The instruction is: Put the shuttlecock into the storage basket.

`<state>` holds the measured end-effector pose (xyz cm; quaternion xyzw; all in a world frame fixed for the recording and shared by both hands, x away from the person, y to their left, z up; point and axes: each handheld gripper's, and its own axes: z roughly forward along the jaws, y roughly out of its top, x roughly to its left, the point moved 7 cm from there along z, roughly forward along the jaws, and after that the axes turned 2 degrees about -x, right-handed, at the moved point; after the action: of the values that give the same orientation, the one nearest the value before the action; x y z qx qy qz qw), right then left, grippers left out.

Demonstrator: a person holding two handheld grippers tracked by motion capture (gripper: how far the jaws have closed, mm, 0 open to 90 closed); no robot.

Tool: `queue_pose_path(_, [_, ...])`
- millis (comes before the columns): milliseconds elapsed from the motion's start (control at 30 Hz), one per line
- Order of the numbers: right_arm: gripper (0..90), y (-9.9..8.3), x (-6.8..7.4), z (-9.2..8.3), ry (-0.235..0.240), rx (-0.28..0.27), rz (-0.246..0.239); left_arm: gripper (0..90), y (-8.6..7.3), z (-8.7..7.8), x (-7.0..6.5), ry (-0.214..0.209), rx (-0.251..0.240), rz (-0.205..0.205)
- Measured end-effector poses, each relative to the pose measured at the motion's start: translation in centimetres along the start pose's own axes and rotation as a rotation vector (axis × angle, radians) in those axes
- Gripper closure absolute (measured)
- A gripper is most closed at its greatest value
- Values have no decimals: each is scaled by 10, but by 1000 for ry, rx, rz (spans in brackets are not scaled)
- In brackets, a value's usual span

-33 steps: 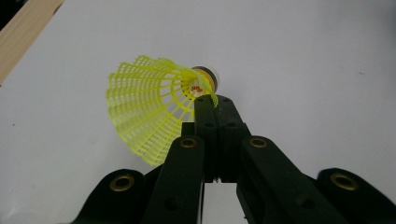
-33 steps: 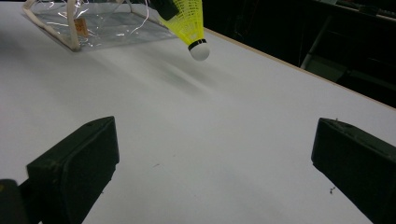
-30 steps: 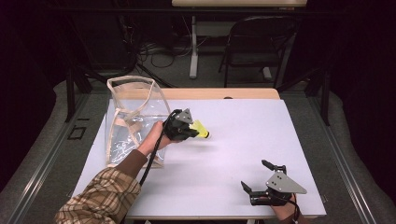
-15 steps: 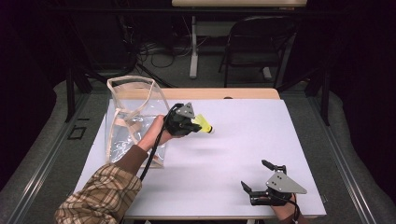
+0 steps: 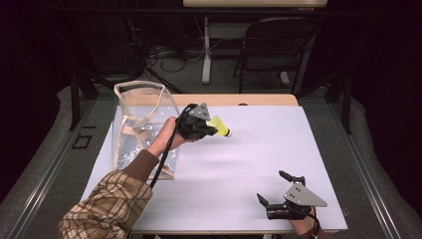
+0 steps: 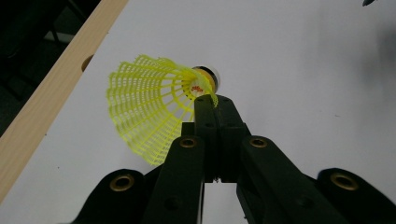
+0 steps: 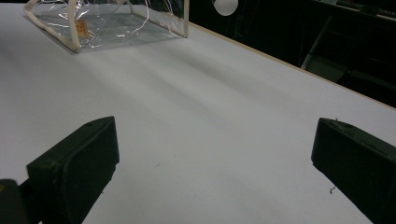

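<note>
I hold the yellow plastic-mesh shuttlecock [image 6: 154, 105] in my left tongs [image 5: 211, 129], clamped on its skirt edge, lifted just right of the clear plastic tote bag [image 5: 142, 124], apparently for bagging. My right tongs [image 5: 274, 188] wait spread apart, empty, well away on the white worktop [image 5: 259, 149].
</note>
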<state>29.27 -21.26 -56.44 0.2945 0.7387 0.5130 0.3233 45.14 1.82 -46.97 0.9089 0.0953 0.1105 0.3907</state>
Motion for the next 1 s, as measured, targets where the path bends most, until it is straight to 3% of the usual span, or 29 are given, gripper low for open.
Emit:
queue_pose_path(533, [4,0,0,0,-3,1,0,900,18,-11,5,17,-19,16])
queue_pose_path(1000, [4,0,-1,0,-3,0,1,899,21,-22,14,45,-33,8])
